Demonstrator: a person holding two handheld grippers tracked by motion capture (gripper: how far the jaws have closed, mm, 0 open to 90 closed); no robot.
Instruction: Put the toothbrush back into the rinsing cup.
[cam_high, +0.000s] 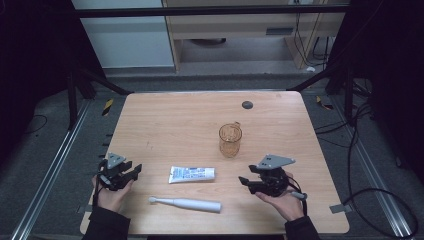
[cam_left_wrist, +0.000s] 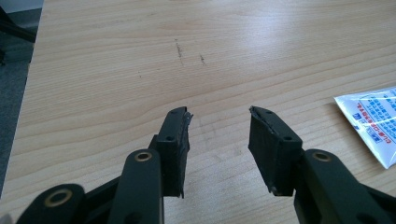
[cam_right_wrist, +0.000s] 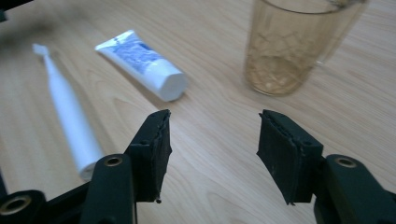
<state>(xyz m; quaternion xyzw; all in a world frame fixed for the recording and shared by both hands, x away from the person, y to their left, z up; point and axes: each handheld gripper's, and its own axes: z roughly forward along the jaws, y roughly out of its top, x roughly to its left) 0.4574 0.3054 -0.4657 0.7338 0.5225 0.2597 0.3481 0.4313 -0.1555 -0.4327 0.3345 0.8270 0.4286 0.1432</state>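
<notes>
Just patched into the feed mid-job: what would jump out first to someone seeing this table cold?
Three things on bare wood: an amber cup upright right of centre, a white toothpaste tube lying flat nearer the person, and a white electric toothbrush lying closest to the front edge. Flanking them, the left gripper and right gripper sit low in the person's hands, fingers apart with nothing between them.

Toothpaste (cam_high: 192, 174) behind toothbrush (cam_high: 185, 203) – cup (cam_high: 230, 139) right, farther back

A light wooden desk (cam_high: 165, 120) carries a small dark round spot (cam_high: 247, 105) near its far edge. Beyond it stand a pale cabinet (cam_high: 235, 25) and loose cables (cam_high: 370, 200) on the grey floor (cam_high: 45, 150).
</notes>
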